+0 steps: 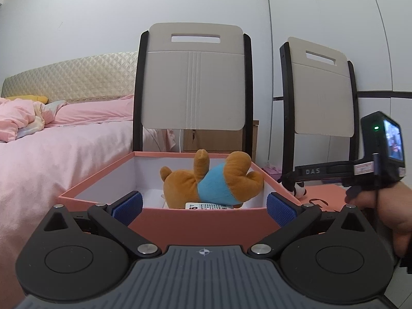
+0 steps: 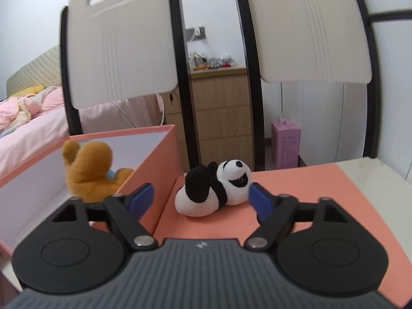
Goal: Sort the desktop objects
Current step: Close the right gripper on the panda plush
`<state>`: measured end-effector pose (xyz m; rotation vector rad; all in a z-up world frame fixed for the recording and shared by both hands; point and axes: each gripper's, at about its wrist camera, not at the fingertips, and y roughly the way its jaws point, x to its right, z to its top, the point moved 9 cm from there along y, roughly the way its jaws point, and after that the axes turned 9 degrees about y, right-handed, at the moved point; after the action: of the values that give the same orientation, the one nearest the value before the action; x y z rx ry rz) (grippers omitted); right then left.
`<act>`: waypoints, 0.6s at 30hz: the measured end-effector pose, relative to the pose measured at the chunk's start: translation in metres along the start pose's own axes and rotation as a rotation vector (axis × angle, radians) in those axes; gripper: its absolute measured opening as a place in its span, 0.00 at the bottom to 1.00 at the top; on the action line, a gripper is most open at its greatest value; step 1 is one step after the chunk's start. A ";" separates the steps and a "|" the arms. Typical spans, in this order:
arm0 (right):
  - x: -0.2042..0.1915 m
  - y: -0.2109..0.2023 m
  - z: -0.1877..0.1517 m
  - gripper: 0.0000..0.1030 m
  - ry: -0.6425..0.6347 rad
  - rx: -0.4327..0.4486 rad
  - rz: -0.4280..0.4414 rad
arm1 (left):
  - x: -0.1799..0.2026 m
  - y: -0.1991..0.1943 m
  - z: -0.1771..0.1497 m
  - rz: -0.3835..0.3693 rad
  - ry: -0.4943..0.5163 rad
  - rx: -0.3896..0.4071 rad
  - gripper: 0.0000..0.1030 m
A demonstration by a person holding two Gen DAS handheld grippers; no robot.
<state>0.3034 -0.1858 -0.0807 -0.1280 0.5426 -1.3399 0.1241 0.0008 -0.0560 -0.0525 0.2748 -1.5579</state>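
An open salmon-pink box (image 1: pixel 200 221) with a white inside holds a brown plush bear in a blue shirt (image 1: pixel 206 182), lying on its side. My left gripper (image 1: pixel 204 208) is open, and its blue pads stand on either side of the box's near wall. A small plush panda (image 2: pixel 206 195) lies on the flat salmon lid (image 2: pixel 296 188) to the right of the box (image 2: pixel 159 159). My right gripper (image 2: pixel 200 198) is open around the panda; its pads are not pressing on the toy. The bear (image 2: pixel 87 170) shows over the box wall.
Two chair backs (image 1: pixel 193 77) (image 1: pixel 322 95) stand just behind the table. A bed with pink bedding (image 1: pixel 51 141) lies to the left. A wooden drawer unit (image 2: pixel 221 108) and a pink carton (image 2: pixel 285 141) are on the floor beyond. White tabletop (image 2: pixel 373 172) shows to the right of the lid.
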 end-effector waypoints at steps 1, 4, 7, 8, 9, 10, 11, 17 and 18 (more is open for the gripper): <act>0.000 0.006 0.000 0.66 0.014 -0.011 0.000 | -0.001 0.000 0.000 0.000 -0.002 -0.001 1.00; 0.000 0.022 0.001 0.56 0.038 -0.044 -0.008 | -0.003 0.001 -0.001 0.002 -0.007 -0.004 1.00; 0.000 0.032 0.004 0.51 0.061 -0.051 -0.009 | -0.005 0.003 -0.002 0.004 -0.014 -0.011 1.00; -0.001 0.035 0.004 0.51 0.059 -0.049 -0.014 | -0.005 0.004 -0.002 0.006 -0.015 -0.013 1.00; -0.001 0.038 0.005 0.51 0.057 -0.048 -0.019 | -0.005 0.004 -0.002 0.006 -0.016 -0.013 1.00; -0.001 0.041 0.005 0.50 0.054 -0.048 -0.026 | -0.005 0.004 -0.002 0.006 -0.017 -0.013 1.00; -0.001 0.044 0.004 0.49 0.052 -0.049 -0.032 | -0.006 0.004 -0.002 0.006 -0.018 -0.014 1.00; 0.001 0.057 0.003 0.31 0.063 -0.047 -0.026 | -0.004 0.004 -0.003 0.003 -0.012 -0.018 1.00; 0.000 0.057 0.003 0.25 0.067 -0.046 -0.018 | -0.004 0.004 -0.003 0.002 -0.012 -0.018 1.00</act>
<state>0.3555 -0.1729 -0.1001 -0.1266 0.6307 -1.3535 0.1271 0.0048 -0.0590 -0.0751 0.2796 -1.5523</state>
